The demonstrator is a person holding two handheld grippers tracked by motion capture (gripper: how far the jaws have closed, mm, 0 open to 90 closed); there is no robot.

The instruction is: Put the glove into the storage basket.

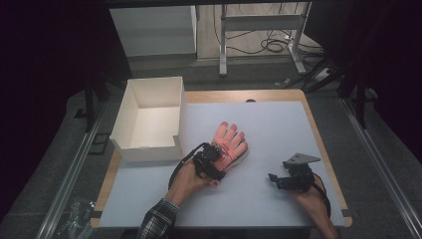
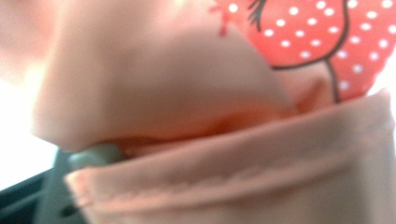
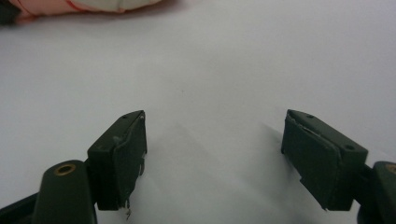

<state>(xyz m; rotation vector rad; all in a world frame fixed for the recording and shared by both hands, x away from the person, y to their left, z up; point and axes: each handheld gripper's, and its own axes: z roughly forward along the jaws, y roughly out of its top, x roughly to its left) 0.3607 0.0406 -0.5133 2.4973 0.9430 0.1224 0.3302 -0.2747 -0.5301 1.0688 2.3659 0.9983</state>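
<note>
fingers of the left gripper are sitting at the cuff of the glove, and in the left gripper view the folded cuff is bunching right up against the camera, so they are looking closed on that hem, though the pads themselves are hiding under the fabric. fingers of the right gripper are standing wide apart over the bare white surface, holding nothing, well apart from the glove. the glove is lying flat near the middle of the surface, fingertips pointing away from the person, just beside the cardboard box. it is looking light, soft and floppy, likely to sag and fold when lifted, not fragile or slippery; the stitched cuff is seeming the firmest place to pinch. counting: one glove, one open box, two grippers.
</note>
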